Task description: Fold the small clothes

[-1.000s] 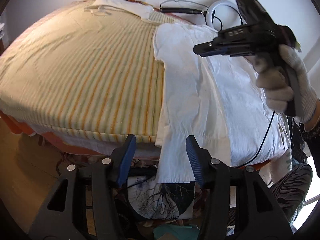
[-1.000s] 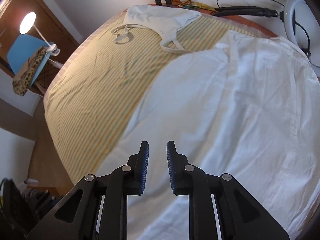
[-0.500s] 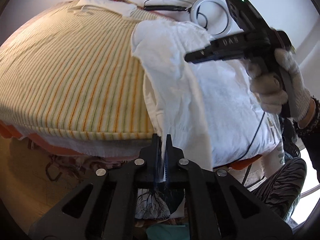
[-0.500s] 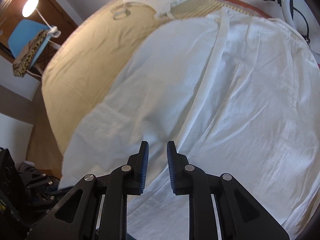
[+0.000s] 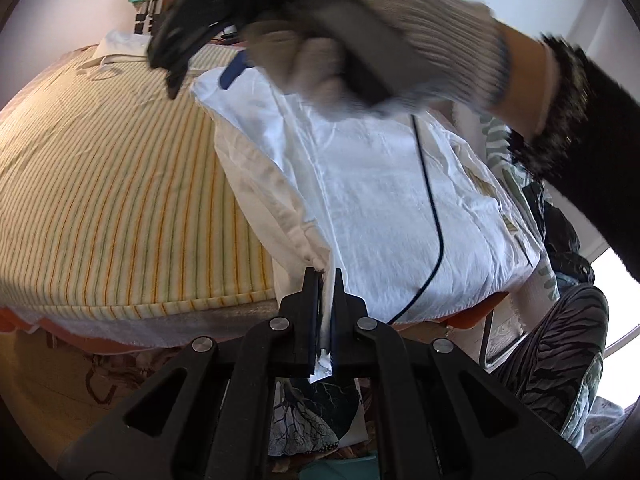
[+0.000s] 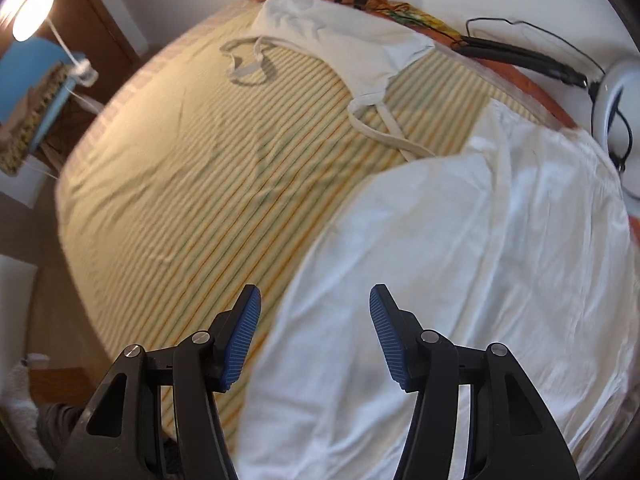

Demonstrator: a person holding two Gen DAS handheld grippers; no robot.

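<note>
A white garment (image 5: 372, 200) lies on the right part of a striped yellow bed (image 5: 112, 200). My left gripper (image 5: 326, 280) is shut on the garment's near edge at the bed's front and holds it lifted. My right gripper (image 6: 314, 336) is open and empty, hovering over the garment's left edge (image 6: 440, 280). In the left wrist view the right gripper (image 5: 200, 32) and its gloved hand (image 5: 360, 28) pass blurred across the top, above the garment's far end.
A second white garment with straps (image 6: 340, 52) lies at the far end of the bed. A ring light and cables (image 6: 612, 100) sit at the far right. A lamp and a blue chair (image 6: 36, 80) stand to the left. A black cable (image 5: 432, 208) hangs over the garment.
My left gripper, shut on the garment's edge half a second ago, has drawn it up and inward. My right gripper has opened and swung left over the garment's edge.
</note>
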